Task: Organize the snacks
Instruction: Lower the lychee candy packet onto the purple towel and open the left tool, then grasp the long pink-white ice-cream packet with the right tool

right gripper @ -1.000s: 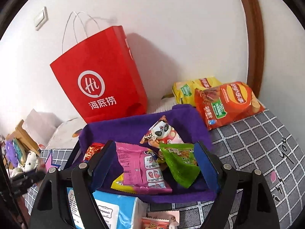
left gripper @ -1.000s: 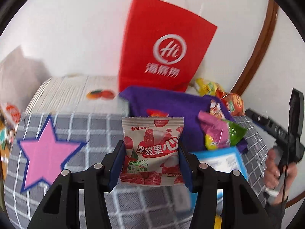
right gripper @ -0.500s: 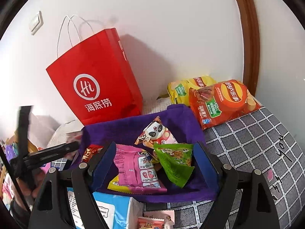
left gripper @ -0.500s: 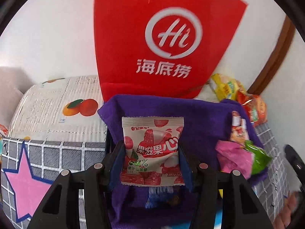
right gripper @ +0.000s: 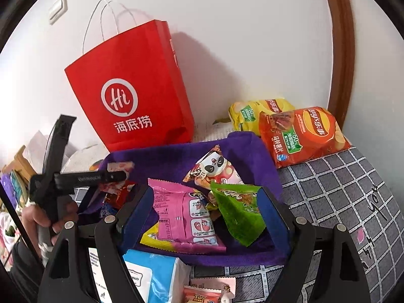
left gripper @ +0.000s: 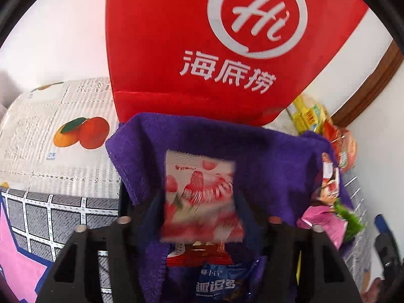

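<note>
Strawberry packet (left gripper: 199,192) sits between the pads of your left gripper (left gripper: 199,202), over the purple basket (left gripper: 277,164).
The packet is blurred, so I cannot tell whether the jaws grip it. It looks light, crinkly and slippery; pinch a sealed edge. Your right gripper (right gripper: 207,209) hangs wide and empty. One red bag (right gripper: 131,88), one basket, two chip bags (right gripper: 303,131).

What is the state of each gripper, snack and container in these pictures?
left gripper: open, strawberry snack packet blurred between its fingers
right gripper: open, empty
purple-lined basket: holding several packets
red paper bag: standing upright
orange Lay's chip bag: lying outside basket
</note>
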A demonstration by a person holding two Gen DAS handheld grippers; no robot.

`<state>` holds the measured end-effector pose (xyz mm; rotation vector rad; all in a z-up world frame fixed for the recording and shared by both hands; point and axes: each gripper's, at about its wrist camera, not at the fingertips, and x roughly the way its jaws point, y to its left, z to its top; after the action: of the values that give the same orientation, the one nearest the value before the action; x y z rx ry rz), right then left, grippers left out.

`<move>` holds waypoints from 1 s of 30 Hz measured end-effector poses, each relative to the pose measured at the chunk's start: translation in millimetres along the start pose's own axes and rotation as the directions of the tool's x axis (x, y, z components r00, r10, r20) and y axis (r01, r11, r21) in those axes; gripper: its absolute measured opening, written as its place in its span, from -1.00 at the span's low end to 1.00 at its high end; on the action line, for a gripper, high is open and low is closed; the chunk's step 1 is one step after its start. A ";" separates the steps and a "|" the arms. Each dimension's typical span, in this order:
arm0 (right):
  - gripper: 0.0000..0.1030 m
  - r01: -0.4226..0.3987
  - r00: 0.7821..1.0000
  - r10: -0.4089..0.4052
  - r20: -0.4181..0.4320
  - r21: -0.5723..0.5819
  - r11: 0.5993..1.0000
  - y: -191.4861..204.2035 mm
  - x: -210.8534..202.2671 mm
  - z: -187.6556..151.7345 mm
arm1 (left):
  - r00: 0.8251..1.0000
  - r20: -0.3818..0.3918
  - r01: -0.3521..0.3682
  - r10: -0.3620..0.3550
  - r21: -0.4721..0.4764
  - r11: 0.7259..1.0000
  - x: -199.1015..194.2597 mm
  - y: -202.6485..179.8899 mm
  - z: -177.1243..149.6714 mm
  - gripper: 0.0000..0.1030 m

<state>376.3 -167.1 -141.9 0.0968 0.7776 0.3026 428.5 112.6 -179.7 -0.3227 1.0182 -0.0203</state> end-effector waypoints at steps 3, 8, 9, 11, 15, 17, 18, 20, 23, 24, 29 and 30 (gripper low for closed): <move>0.63 -0.012 1.000 0.012 0.008 -0.006 1.000 1.4 -1.0 -0.4 | 0.999 0.034 0.002 -0.001 -0.013 1.000 -11.8 1.6 1.4 0.32; 0.63 -0.033 0.999 0.032 0.014 0.013 0.999 -2.4 -3.3 2.1 | 0.998 0.057 0.025 -0.025 -0.010 1.000 -32.5 -5.2 -0.3 0.32; 0.63 -0.033 0.999 0.032 0.015 0.018 0.999 -4.0 -4.1 2.7 | 0.997 0.065 0.032 -0.031 -0.006 0.999 -39.2 -7.2 -5.5 0.32; 0.62 -0.029 0.999 0.028 0.017 0.021 0.999 -5.5 -5.9 4.0 | 0.997 0.069 0.027 -0.027 0.004 1.000 -47.7 -9.7 -14.6 0.32; 0.54 -0.033 0.999 0.033 0.026 0.020 0.999 -6.9 -13.0 5.5 | 0.997 0.076 0.013 -0.015 0.027 1.000 -64.2 -9.1 -39.9 0.32; 0.49 -0.034 0.999 0.034 0.039 0.009 0.999 -5.1 -18.9 5.8 | 0.995 0.103 0.001 -0.005 0.039 0.999 -78.0 -6.1 -54.9 0.32; 0.49 -0.037 0.998 0.037 0.044 0.006 0.999 -4.5 -21.8 5.5 | 0.994 0.107 -0.005 0.000 0.042 0.999 -82.2 -4.8 -58.1 0.32; 0.49 -0.050 0.998 0.050 0.043 0.001 0.999 -4.9 -31.5 2.5 | 0.994 0.109 -0.010 0.004 0.052 0.999 -95.3 -0.3 -69.8 0.32; 0.47 -0.046 0.999 0.046 0.020 0.017 0.999 -9.9 -47.2 -10.6 | 0.991 0.128 0.019 -0.025 0.046 0.999 -111.8 8.0 -86.6 0.32; 0.45 -0.042 0.999 0.041 0.008 0.022 0.999 -12.5 -55.4 -19.9 | 0.989 0.142 0.026 -0.031 0.039 0.999 -117.0 12.4 -94.0 0.32; 0.30 -0.022 0.997 0.024 -0.074 0.031 0.999 -17.7 -75.1 -65.9 | 0.989 0.132 0.064 -0.069 0.035 0.997 -114.4 18.4 -114.3 0.32; 0.26 -0.019 0.995 0.023 -0.093 0.039 0.999 -18.3 -75.3 -74.9 | 0.990 0.118 0.077 -0.080 0.029 0.997 -109.7 18.0 -115.7 0.32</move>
<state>277.3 -209.2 -147.8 0.1279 0.8758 0.3140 271.1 118.4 -149.0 -0.3372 0.8865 -0.0835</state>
